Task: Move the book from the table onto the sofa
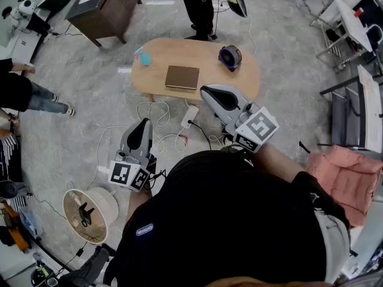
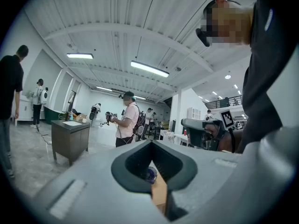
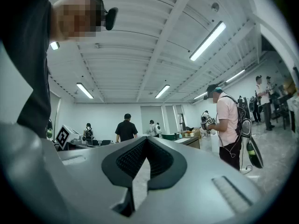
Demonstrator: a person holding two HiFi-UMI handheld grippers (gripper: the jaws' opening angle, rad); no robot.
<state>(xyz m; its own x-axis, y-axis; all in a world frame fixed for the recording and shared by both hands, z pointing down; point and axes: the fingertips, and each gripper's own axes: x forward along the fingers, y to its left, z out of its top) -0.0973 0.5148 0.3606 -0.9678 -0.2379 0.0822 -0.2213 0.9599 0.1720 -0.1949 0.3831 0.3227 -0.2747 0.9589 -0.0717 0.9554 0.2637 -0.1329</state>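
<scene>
From the head view, the brown book (image 1: 182, 76) lies flat near the middle of the oval wooden bench (image 1: 197, 48), touched by neither gripper. A dark purple round object (image 1: 230, 57) sits at the book's 2 o'clock and a small teal item (image 1: 144, 58) at its 10 o'clock. The left gripper (image 1: 143, 126) is held well short of the bench at the book's 7 o'clock, over the cable-strewn floor (image 1: 90, 100). The right gripper (image 1: 209, 92) reaches to the bench's near edge at the book's 5 o'clock. A pink cushion (image 1: 347, 172) lies far off at 4 o'clock. In the left gripper view, the jaws are clenched tip to tip on nothing. The slit below the tips shows a strip of the bench and the purple object, and a person in a pink shirt (image 2: 127, 125) stands at 11 o'clock. In the right gripper view, the jaws are likewise clenched and empty, with bare floor in the slit and the same person at 3 o'clock.
</scene>
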